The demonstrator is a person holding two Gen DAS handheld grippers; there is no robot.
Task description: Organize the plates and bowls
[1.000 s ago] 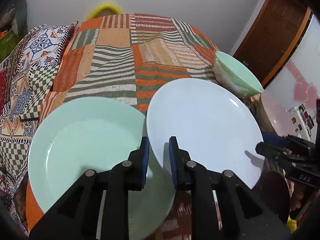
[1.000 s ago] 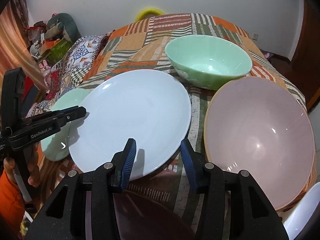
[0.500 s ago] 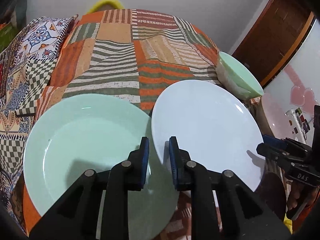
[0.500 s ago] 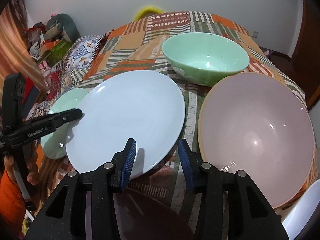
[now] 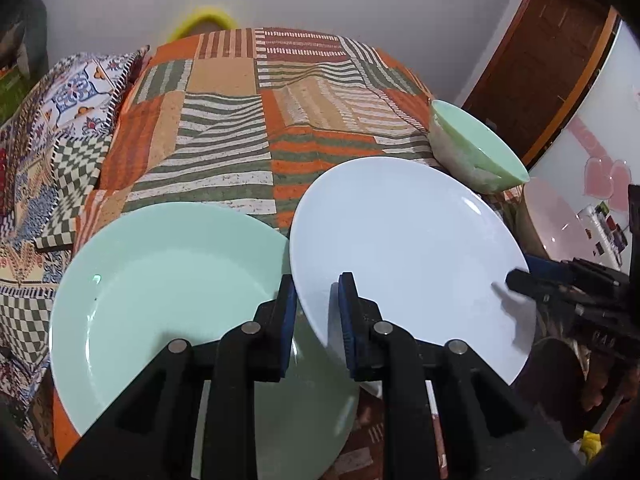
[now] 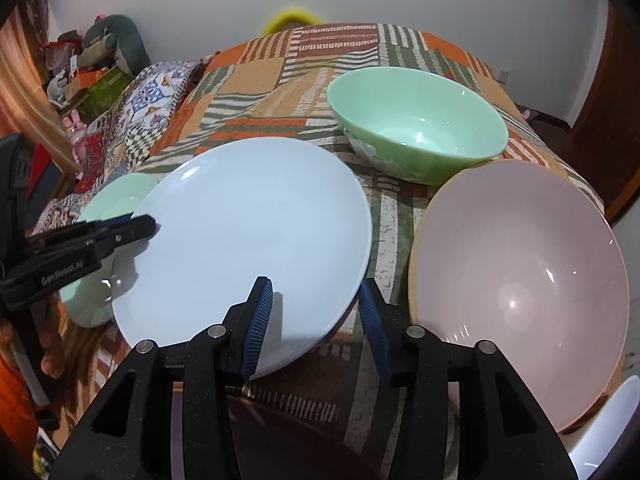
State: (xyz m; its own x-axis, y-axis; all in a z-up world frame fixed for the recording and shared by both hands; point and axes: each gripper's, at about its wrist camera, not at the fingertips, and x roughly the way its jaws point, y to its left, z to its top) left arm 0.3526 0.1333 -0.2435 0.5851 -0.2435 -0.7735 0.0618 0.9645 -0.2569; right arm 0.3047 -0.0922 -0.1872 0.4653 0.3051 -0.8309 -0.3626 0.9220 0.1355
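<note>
A pale blue plate [image 5: 404,256] is lifted and tilted over the patchwork bed. My left gripper [image 5: 316,312] is shut on its left rim; the gripper also shows in the right wrist view [image 6: 132,228]. A mint green plate [image 5: 168,304] lies under it to the left. My right gripper [image 6: 316,320] is open, its jaws straddling the blue plate's [image 6: 248,256] near right rim without clamping it. A mint green bowl [image 6: 416,124] and a large pink bowl [image 6: 520,280] sit to the right.
The patchwork bedspread [image 5: 280,92] stretches back to a white wall. A patterned pillow [image 5: 76,92] lies at the left. A wooden door [image 5: 544,52] stands at the right. A white dish edge [image 6: 604,428] shows at the lower right corner.
The blue plate has risen and tilted a little, held by my left gripper. My right gripper has moved closer to the plate's rim and opened slightly wider.
</note>
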